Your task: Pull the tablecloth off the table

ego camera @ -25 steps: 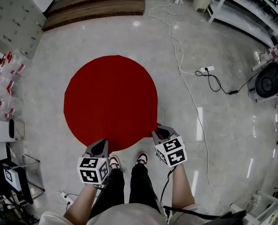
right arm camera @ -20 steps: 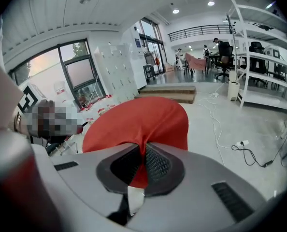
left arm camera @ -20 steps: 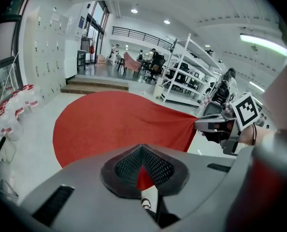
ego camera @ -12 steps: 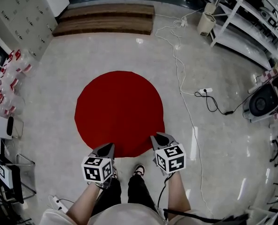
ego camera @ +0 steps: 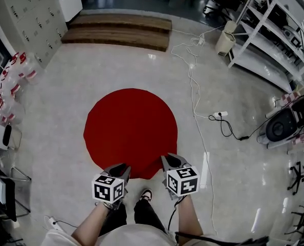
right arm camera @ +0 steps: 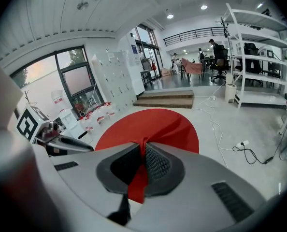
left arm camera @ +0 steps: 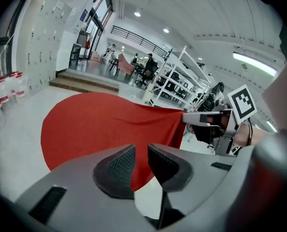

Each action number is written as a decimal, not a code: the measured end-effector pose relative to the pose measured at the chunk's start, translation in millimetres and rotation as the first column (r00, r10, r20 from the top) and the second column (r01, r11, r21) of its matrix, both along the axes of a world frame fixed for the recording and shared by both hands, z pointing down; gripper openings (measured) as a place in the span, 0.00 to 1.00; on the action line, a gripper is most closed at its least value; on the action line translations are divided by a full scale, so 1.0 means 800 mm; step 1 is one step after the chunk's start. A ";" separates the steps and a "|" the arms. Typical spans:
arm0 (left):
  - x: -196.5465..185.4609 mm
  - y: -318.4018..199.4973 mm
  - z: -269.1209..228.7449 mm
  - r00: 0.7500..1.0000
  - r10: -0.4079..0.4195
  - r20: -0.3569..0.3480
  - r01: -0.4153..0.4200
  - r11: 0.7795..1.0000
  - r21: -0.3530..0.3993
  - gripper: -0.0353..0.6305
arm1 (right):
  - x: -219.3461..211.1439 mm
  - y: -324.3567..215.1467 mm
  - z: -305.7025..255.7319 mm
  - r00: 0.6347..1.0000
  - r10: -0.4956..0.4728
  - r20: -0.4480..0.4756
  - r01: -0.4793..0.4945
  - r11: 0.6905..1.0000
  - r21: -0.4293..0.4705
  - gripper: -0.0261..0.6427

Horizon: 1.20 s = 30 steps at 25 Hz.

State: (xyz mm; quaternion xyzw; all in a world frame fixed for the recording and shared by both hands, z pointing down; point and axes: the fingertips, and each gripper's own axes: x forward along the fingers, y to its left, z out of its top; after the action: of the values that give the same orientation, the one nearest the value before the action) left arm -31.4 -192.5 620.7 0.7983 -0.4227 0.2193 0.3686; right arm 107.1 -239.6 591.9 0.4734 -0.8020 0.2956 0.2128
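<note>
Red cloth (ego camera: 130,129) spread flat before your feet; probably light, soft, will bunch. Right gripper (right arm camera: 142,154) jaws pinch its near edge, lifted. Left gripper (left arm camera: 141,159) jaws have just been opening, nothing pressed between them: retake the edge there.

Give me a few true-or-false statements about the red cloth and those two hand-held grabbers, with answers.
1. The tablecloth is round and red. True.
2. The right gripper has its fingers pinched on the cloth's edge. True.
3. The left gripper has its fingers clamped on the cloth. False: they stand apart, having just been opening; cloth shows in the gap, unpinched.
4. The person's shoe stands on the cloth. False: it is on the floor, off the near edge.
</note>
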 end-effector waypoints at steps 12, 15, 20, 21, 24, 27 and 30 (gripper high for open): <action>0.037 0.013 0.027 0.988 0.151 -0.025 -0.152 0.988 -0.025 0.44 | -0.012 -0.005 -0.024 1.000 -0.016 0.004 0.016 1.000 0.006 0.08; 0.041 0.005 0.055 0.975 0.196 0.107 -0.196 0.981 -0.008 0.49 | -0.014 -0.002 -0.035 1.000 -0.027 0.013 0.027 1.000 0.013 0.08; 0.016 -0.023 0.083 0.974 0.092 0.206 -0.093 0.996 -0.006 0.49 | -0.027 0.001 -0.053 0.997 -0.071 0.007 0.070 0.997 0.030 0.08; 0.013 -0.028 0.082 0.975 0.081 0.209 -0.084 0.996 0.003 0.51 | -0.029 0.002 -0.054 0.997 -0.073 0.014 0.073 0.997 0.030 0.08; 0.012 -0.037 0.085 0.975 0.097 0.202 -0.104 0.994 0.027 0.54 | -0.031 0.006 -0.056 0.997 -0.075 0.035 0.074 0.997 0.025 0.08; 0.015 -0.048 0.089 0.972 0.136 0.192 -0.147 0.988 0.045 0.54 | -0.036 0.006 -0.061 0.995 -0.091 0.031 0.090 0.996 0.029 0.08; 0.019 -0.057 0.095 0.950 0.201 0.238 -0.225 0.971 0.082 0.54 | -0.042 0.009 -0.063 0.993 -0.113 0.022 0.112 0.993 0.027 0.08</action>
State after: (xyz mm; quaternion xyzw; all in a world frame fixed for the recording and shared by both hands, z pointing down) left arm -16.0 -238.1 696.5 0.8276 -0.3846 0.3248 0.2483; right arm 73.5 -232.4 541.4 0.4268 -0.8334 0.2784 0.2139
